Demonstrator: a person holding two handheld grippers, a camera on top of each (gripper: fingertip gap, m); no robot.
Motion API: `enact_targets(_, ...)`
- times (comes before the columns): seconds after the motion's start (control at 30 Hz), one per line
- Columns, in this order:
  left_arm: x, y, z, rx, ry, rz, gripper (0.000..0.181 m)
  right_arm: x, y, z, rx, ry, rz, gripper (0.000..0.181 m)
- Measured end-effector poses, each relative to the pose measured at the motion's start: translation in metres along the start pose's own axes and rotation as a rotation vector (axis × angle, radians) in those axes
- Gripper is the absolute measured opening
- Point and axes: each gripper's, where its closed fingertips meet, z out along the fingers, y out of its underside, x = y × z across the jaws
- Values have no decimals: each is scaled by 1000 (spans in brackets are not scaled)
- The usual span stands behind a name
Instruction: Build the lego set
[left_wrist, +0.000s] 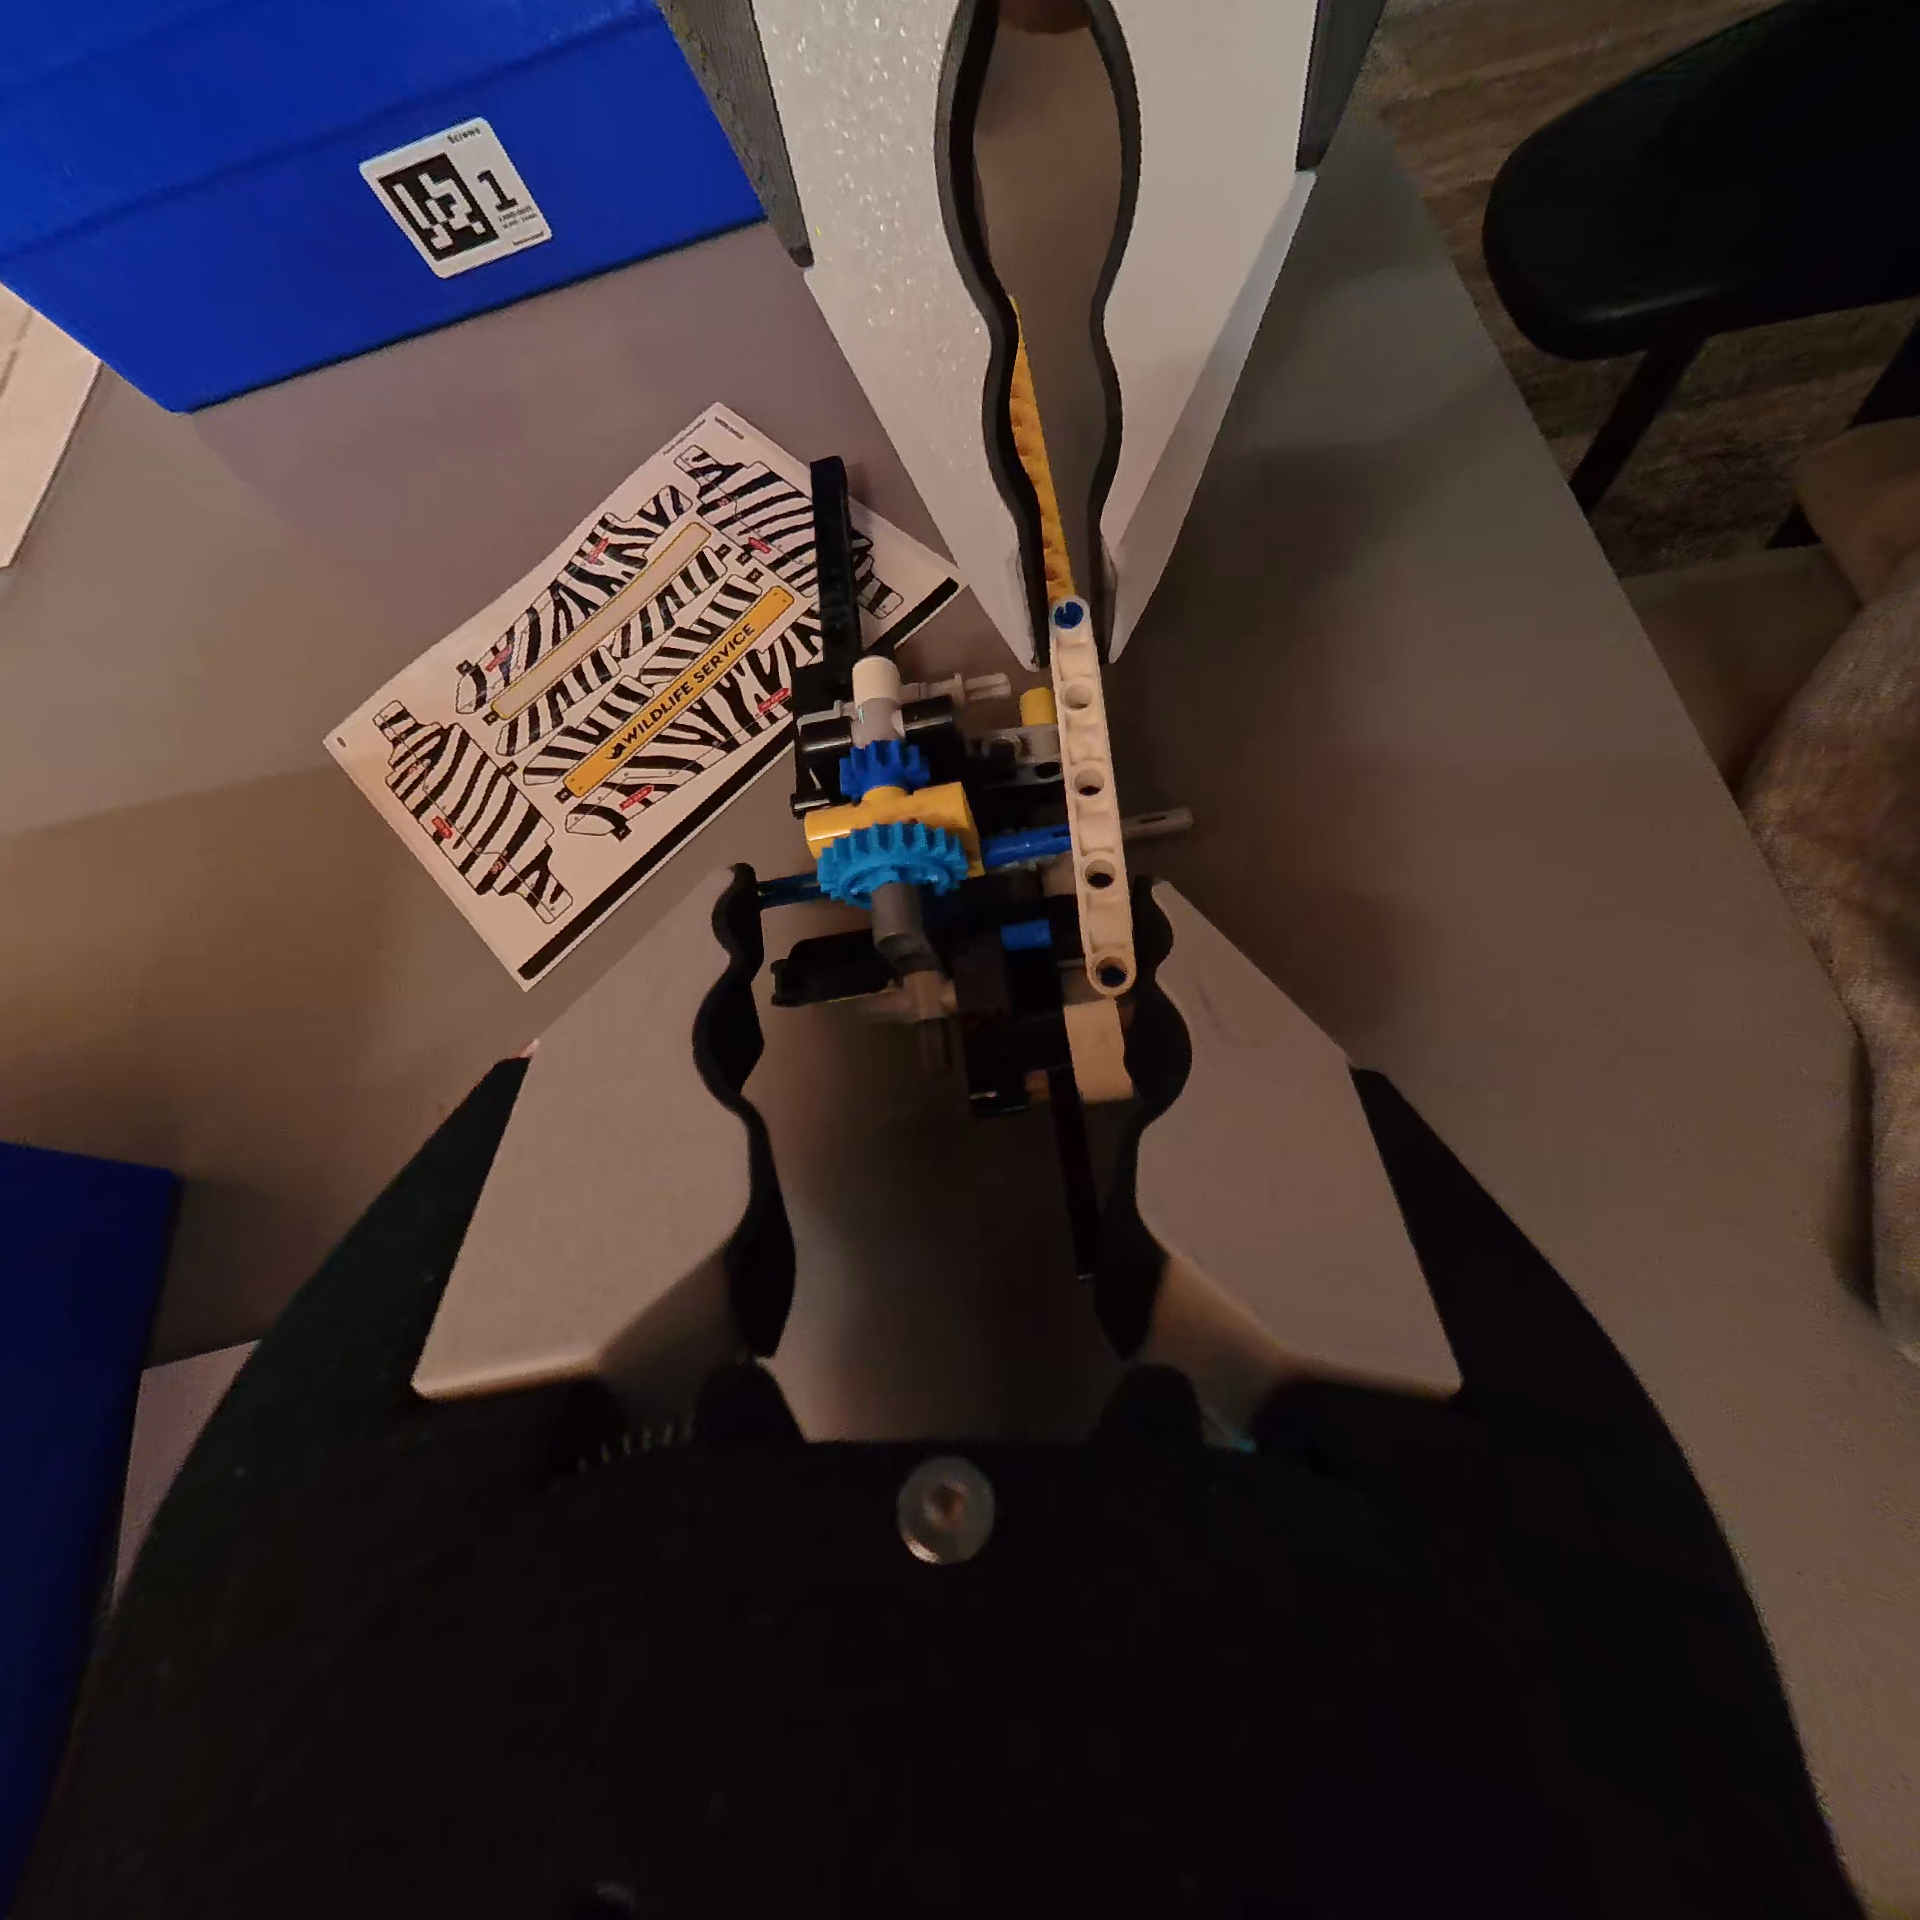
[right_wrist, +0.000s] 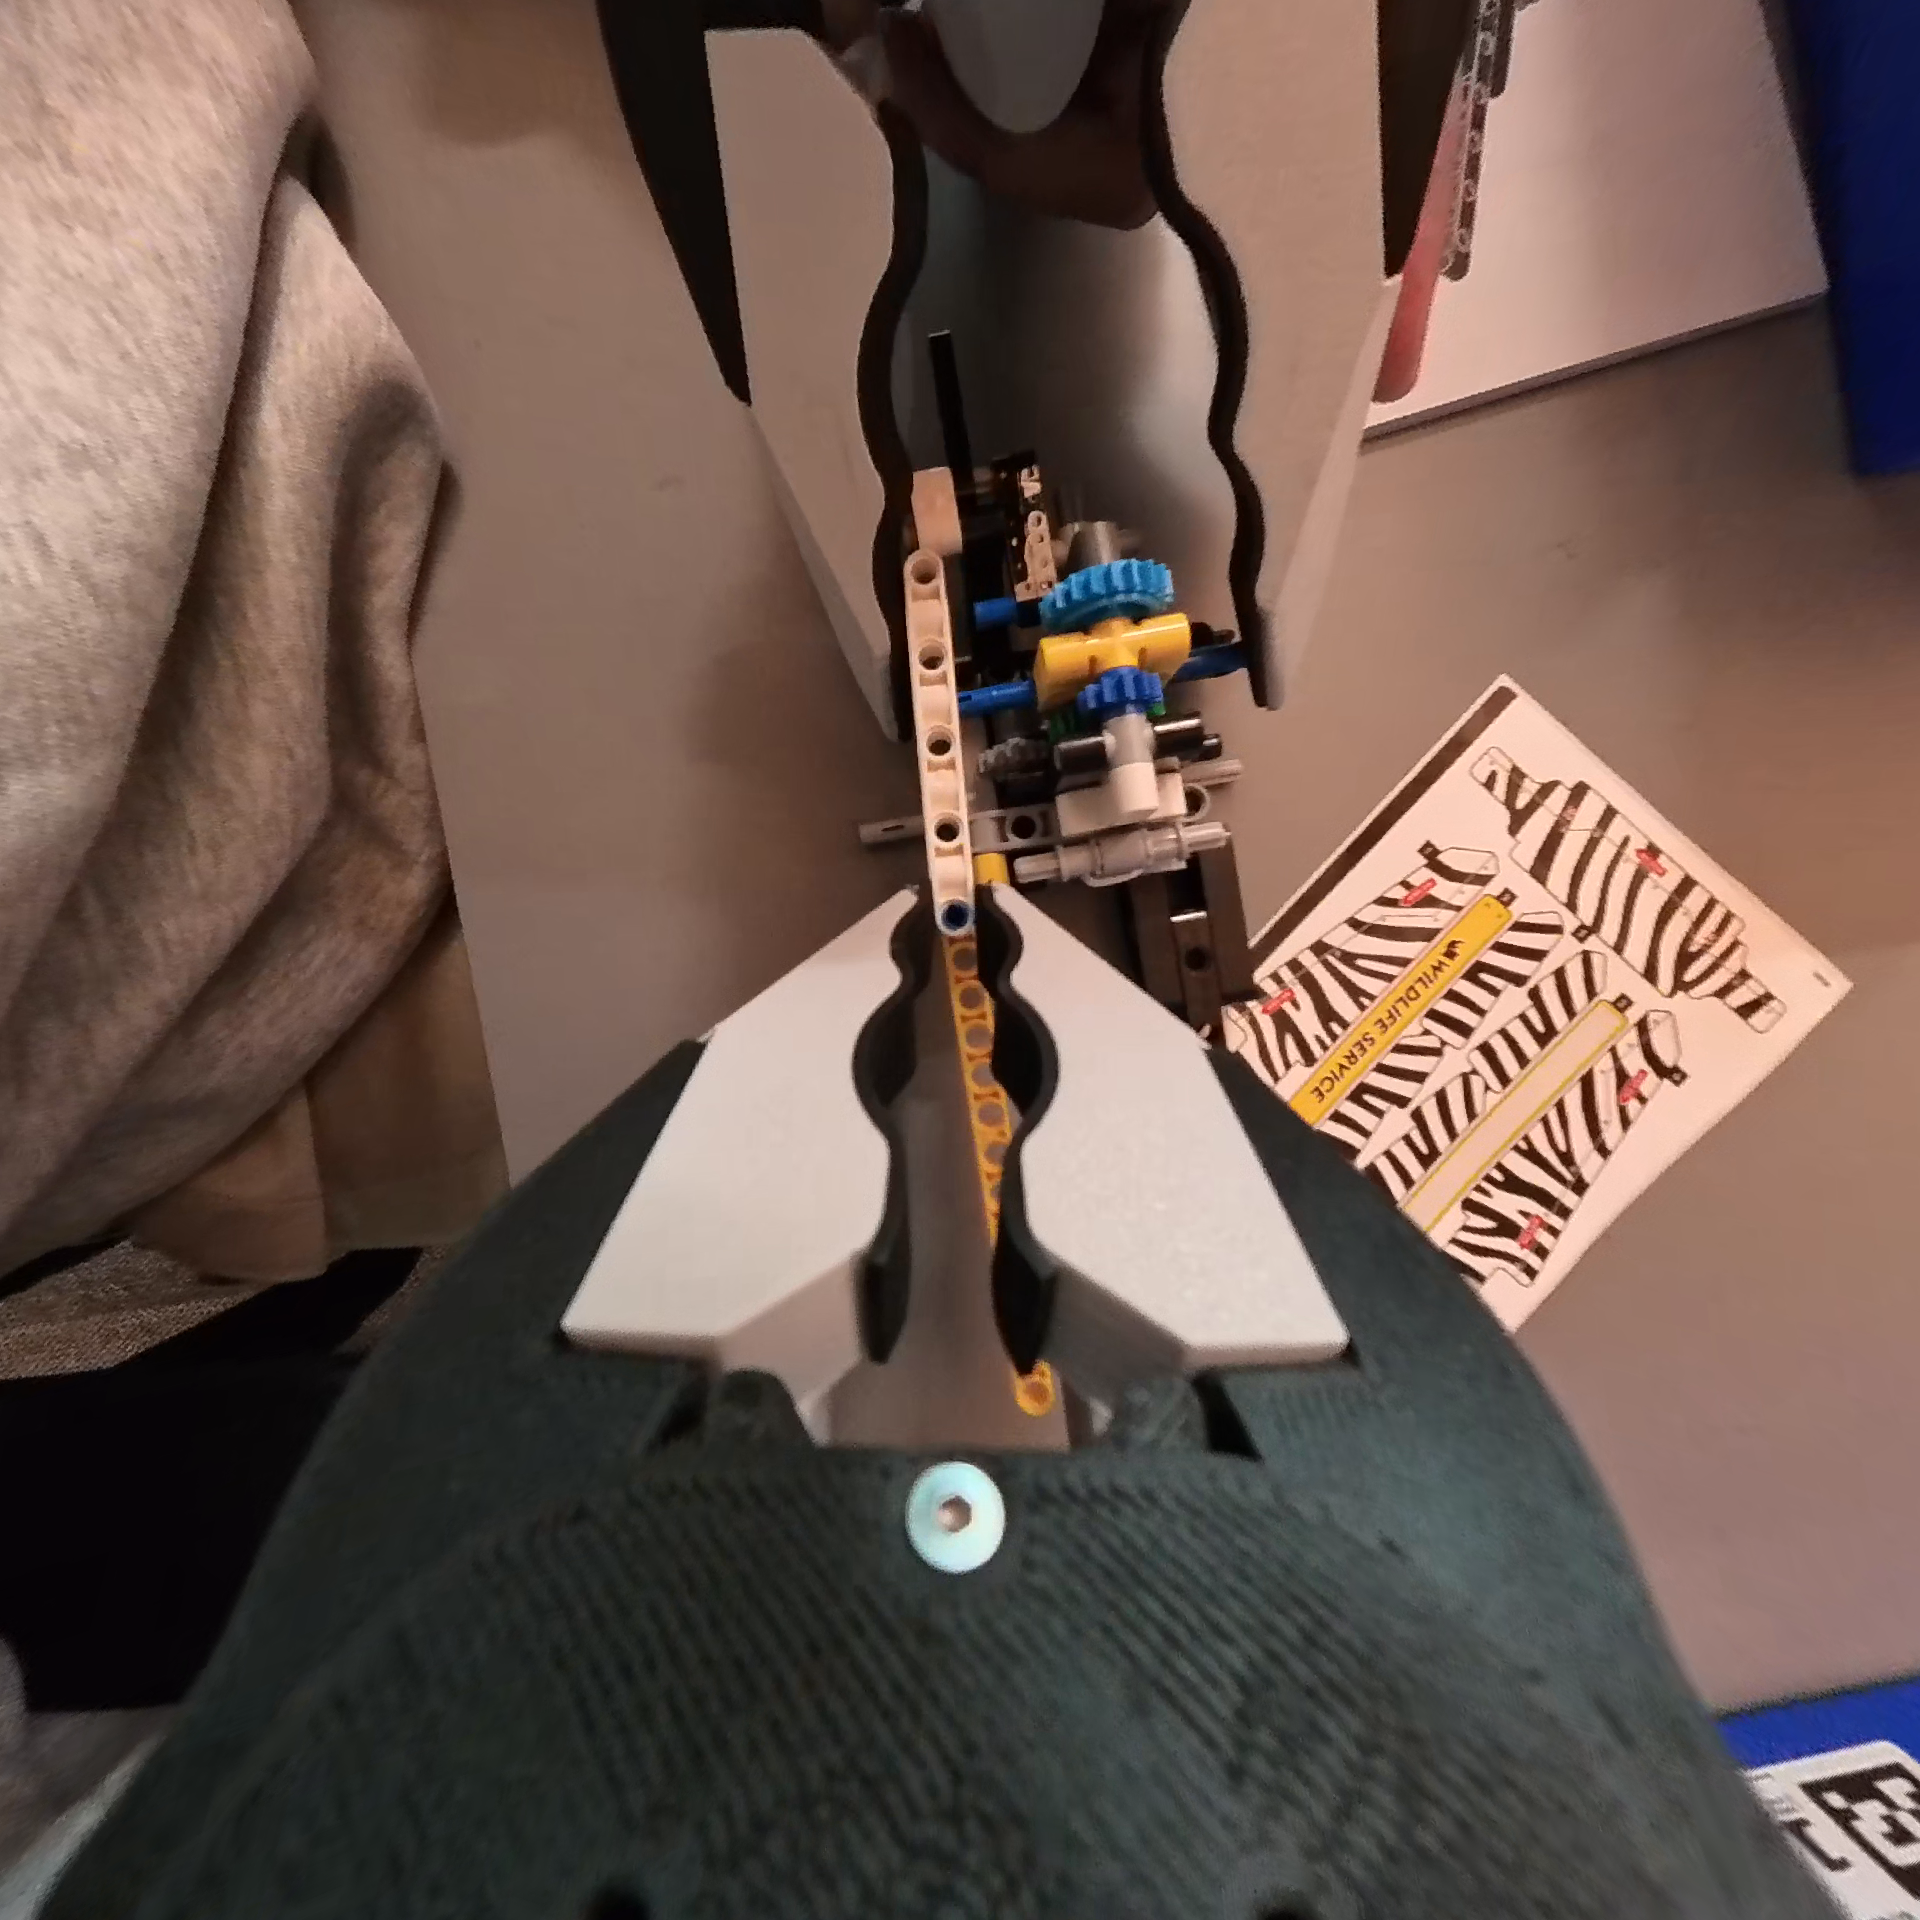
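Grey tabletop (left_wrist: 1351, 831) carries the half-built lego assembly (left_wrist: 914, 831), a cluster of black frame parts, a yellow block and two blue gears, sitting between the two grippers that face each other. The left gripper (left_wrist: 940, 914) has its fingers spread around the near end of the assembly; its right pad lies against the white beam's lower end, while the left pad appears to meet only a thin blue axle tip, so whether it truly clamps the model is hard to tell. The right gripper (right_wrist: 956, 914) is clenched on a long yellow beam (right_wrist: 982, 1101), which runs back between its pads to the hinge. That beam's front end meets the white beam (right_wrist: 940, 738) at a blue pin (the white one slants along the assembly's side).

A zebra-striped sticker sheet (left_wrist: 623, 686) lies flat just beside the assembly, one corner tucked under a black beam. A blue box (left_wrist: 312, 156) stands well apart at the far corner. On the opposite side the table edge runs close to the model, with a dark chair (left_wrist: 1714, 208) beyond it and crumpled beige fabric (right_wrist: 187, 623) alongside.
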Motion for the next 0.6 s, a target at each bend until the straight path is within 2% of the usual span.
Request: enact_targets(0.6, 1, 1, 0, 0, 5, 10, 71, -2, -4, 2, 58, -69, 34, 6)
